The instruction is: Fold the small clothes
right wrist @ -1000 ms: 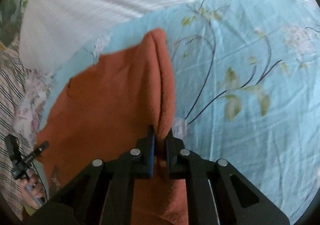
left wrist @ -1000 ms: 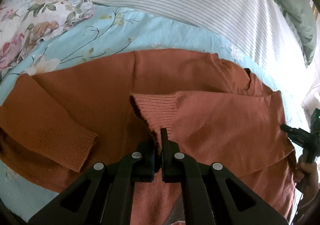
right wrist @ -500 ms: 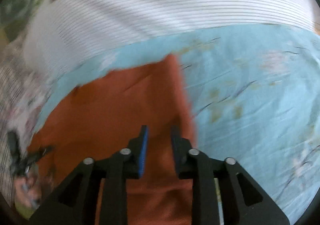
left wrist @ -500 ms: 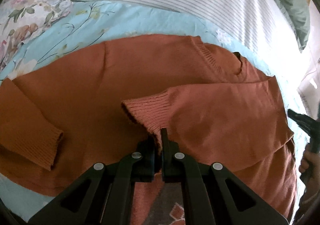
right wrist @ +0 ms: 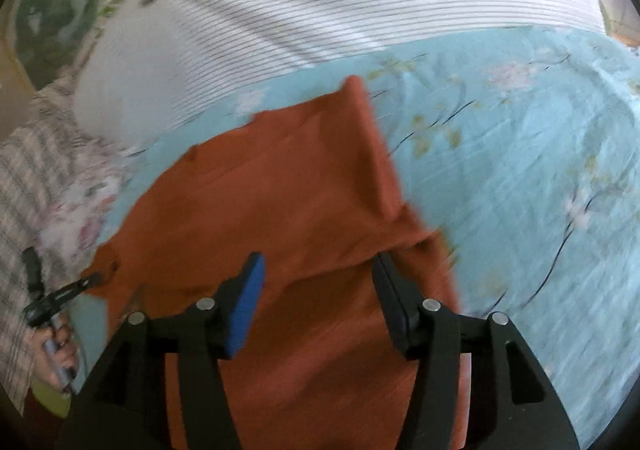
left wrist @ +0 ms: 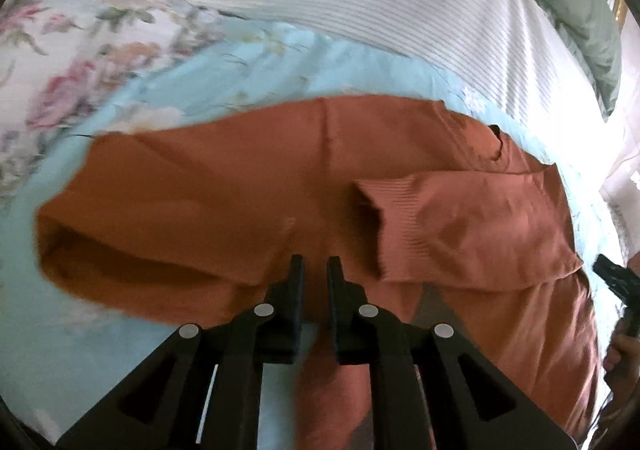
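My left jaws [left wrist: 314, 270] have just opened a little and my right jaws [right wrist: 318, 270] wider, both empty, letting the folded sleeve of the orange knitted sweater [left wrist: 248, 194] rest flat ahead of them.

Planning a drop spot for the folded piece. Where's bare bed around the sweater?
Free: blue floral sheet beside the orange sweater, up to the striped bedding. Crowded: the opposite side, with floral fabric.

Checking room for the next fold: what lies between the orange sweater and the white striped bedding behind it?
Only bare light-blue floral sheet, visible in both wrist views.
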`<state>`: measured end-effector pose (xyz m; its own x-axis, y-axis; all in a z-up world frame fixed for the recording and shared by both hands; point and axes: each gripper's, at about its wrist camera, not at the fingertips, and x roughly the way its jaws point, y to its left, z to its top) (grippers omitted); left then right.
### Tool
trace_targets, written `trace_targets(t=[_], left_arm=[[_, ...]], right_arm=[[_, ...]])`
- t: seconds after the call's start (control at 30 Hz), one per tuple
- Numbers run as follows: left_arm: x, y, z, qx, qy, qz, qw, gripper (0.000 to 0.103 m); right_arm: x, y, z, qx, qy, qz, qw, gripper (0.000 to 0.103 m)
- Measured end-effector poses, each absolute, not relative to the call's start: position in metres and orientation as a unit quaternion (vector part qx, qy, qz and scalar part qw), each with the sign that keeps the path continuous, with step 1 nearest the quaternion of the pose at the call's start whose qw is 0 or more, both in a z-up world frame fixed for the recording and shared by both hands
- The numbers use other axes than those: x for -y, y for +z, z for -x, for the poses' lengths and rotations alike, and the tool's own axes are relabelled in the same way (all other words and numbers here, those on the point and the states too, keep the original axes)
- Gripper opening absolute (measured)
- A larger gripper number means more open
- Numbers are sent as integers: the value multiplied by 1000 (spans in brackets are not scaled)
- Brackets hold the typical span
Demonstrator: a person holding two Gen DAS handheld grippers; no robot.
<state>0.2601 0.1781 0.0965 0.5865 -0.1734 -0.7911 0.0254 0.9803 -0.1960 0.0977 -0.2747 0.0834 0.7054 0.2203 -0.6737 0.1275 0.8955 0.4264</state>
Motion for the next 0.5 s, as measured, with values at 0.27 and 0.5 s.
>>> trace_targets(t=[0.27,0.5], left_arm=[[-184,95,-262,-460,-49,17,887,66],[-191,60,-290,-483,-4,-16,875,47]], right_arm=[[215,59,-74,-411,90,-264,868,57],[188,53,-78,-428,108,-251,861,57]])
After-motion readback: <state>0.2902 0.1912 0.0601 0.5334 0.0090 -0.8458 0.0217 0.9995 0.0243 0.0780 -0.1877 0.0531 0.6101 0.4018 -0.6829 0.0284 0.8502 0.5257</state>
